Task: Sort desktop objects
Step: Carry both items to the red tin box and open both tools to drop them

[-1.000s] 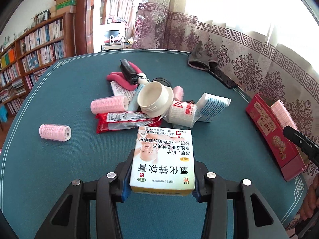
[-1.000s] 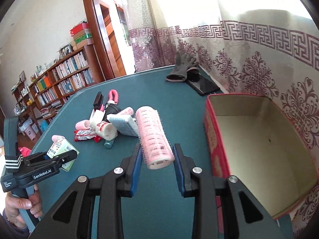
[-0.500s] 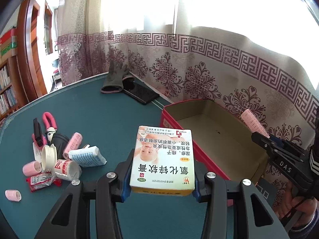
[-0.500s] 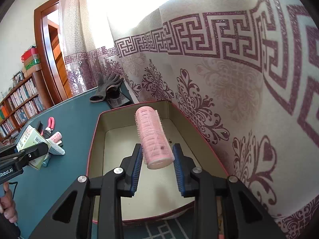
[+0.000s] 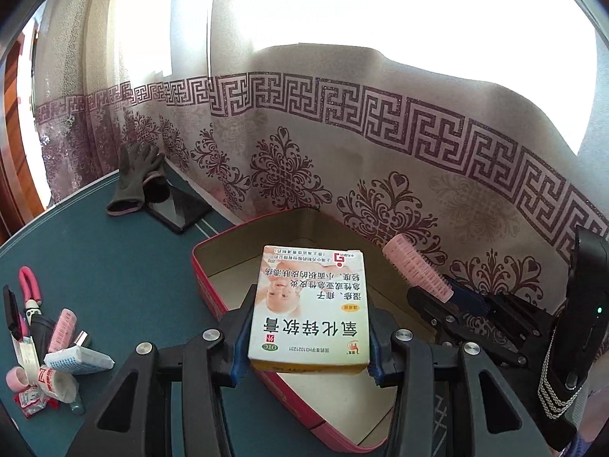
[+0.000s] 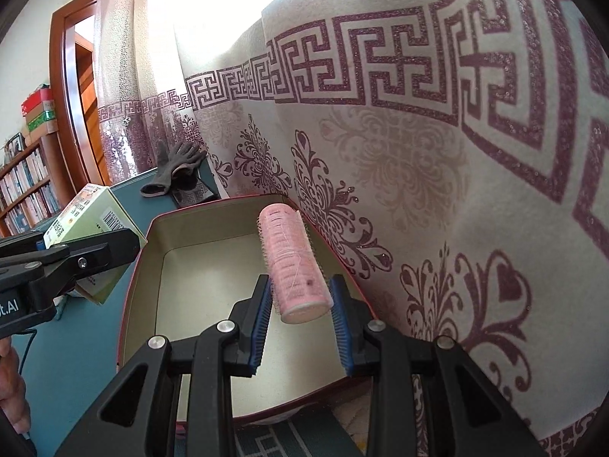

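My left gripper (image 5: pixel 311 301) hangs over the near left corner of an open red box (image 5: pixel 213 251) with a bare pale floor. Its jaws are opening, while a white and yellow medicine box (image 5: pixel 316 266) with printed characters still sits between the pads, touching them. My right gripper (image 6: pixel 300 285) is shut on a pink hair roller (image 6: pixel 293 262) above the inside of the red box (image 6: pixel 141 259), near the curtain side. The right gripper (image 5: pixel 430 297) and its roller (image 5: pixel 415 270) also appear in the left wrist view, and the medicine box (image 6: pixel 95 213) in the right wrist view.
A patterned curtain (image 5: pixel 380 152) hangs right behind the red box. A grey glove (image 5: pixel 135 182) and a dark flat device (image 5: pixel 179 209) lie at the far table edge. A pile with rollers, packets and pink pliers (image 5: pixel 30 289) sits at the left on the green tabletop (image 5: pixel 114 266).
Both grippers swung from the pile to the red box by the curtain, each carrying its object. Over the last half second the left one closed in over the box's corner.
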`<move>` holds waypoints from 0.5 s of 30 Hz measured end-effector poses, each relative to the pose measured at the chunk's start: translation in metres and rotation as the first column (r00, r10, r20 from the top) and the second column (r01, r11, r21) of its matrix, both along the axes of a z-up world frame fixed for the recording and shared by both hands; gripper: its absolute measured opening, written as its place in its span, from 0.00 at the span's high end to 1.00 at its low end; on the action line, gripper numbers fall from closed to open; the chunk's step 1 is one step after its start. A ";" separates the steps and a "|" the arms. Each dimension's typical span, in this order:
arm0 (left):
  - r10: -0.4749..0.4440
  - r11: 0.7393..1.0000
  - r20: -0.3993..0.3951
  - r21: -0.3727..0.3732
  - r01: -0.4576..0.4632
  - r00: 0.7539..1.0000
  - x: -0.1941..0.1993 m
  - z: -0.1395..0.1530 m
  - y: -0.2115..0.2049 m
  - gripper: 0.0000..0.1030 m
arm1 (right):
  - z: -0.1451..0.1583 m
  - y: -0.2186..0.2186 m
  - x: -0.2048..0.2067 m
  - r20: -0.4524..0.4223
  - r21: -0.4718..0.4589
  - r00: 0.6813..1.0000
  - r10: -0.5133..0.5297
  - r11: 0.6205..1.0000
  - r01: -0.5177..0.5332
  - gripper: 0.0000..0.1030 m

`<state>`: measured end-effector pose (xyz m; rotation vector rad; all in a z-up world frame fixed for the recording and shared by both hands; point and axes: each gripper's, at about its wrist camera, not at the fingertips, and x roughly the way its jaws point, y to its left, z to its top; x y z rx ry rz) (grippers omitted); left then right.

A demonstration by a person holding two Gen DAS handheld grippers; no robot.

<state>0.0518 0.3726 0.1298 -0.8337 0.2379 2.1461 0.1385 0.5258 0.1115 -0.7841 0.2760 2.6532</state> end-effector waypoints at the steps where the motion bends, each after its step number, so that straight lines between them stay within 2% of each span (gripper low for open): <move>1: -0.010 1.000 0.008 0.000 0.010 1.000 -0.001 -0.001 0.003 0.27 | -0.001 0.000 0.000 0.001 -0.001 1.000 -0.004 1.000 0.004 0.65; 2: -0.009 1.000 0.007 0.008 0.009 1.000 -0.001 -0.001 0.002 0.08 | -0.001 0.001 -0.001 0.004 -0.002 1.000 -0.008 1.000 0.008 0.58; 3: 0.001 1.000 -0.005 0.024 -0.001 1.000 0.000 0.000 -0.001 0.04 | -0.002 0.001 -0.001 0.007 -0.003 1.000 -0.011 1.000 0.011 0.46; 5: 0.022 0.999 -0.030 0.032 -0.021 0.999 0.000 0.000 -0.007 0.04 | -0.003 0.001 0.000 0.002 0.000 1.000 -0.018 1.000 0.018 0.35; 10: 0.109 0.994 -0.032 0.009 -0.109 0.994 -0.012 -0.008 -0.029 0.04 | -0.005 0.001 0.001 0.009 -0.001 0.999 -0.032 0.999 0.032 0.35; 15: 0.174 0.985 -0.030 -0.013 -0.175 0.984 -0.017 -0.019 -0.052 0.01 | -0.007 -0.006 -0.004 0.018 -0.010 1.000 -0.023 1.000 0.023 0.26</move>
